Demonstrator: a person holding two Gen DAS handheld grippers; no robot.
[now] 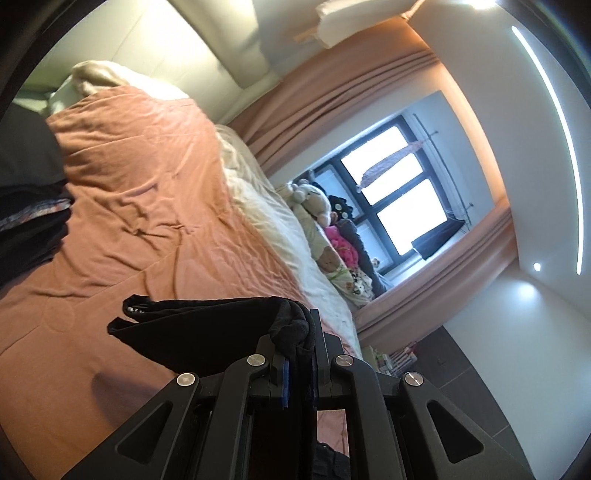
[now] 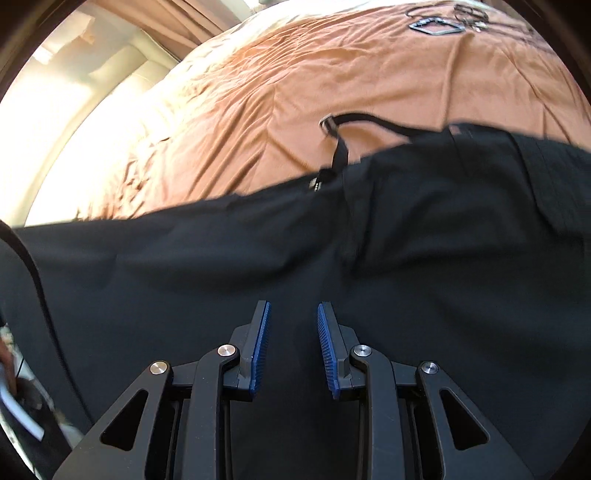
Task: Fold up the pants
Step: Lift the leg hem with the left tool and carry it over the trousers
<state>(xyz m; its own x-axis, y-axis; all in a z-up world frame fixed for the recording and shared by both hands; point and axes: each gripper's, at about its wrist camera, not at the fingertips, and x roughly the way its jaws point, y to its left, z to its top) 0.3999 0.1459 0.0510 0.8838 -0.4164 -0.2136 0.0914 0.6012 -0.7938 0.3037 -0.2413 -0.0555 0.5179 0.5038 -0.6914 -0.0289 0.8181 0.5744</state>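
The black pants (image 2: pixel 406 240) lie spread across the orange bed cover (image 2: pixel 332 74), with a black strap (image 2: pixel 341 147) trailing off their upper edge. My right gripper (image 2: pixel 293 306) hovers low over the middle of the pants, its blue pads (image 2: pixel 260 343) parted with only flat fabric showing behind the gap. In the left wrist view, my left gripper (image 1: pixel 301 332) is shut on a bunched end of the pants (image 1: pixel 207 328), lifted off the bed cover (image 1: pixel 147 184) so that the fabric hangs out to the left of the fingers.
A pile of dark clothes (image 1: pixel 29 221) sits at the left edge of the bed. A cream blanket (image 1: pixel 280 229) and stuffed toys (image 1: pixel 317 206) line the far side below the window (image 1: pixel 391 192). A thin metal frame (image 2: pixel 436 26) lies on the cover at the top.
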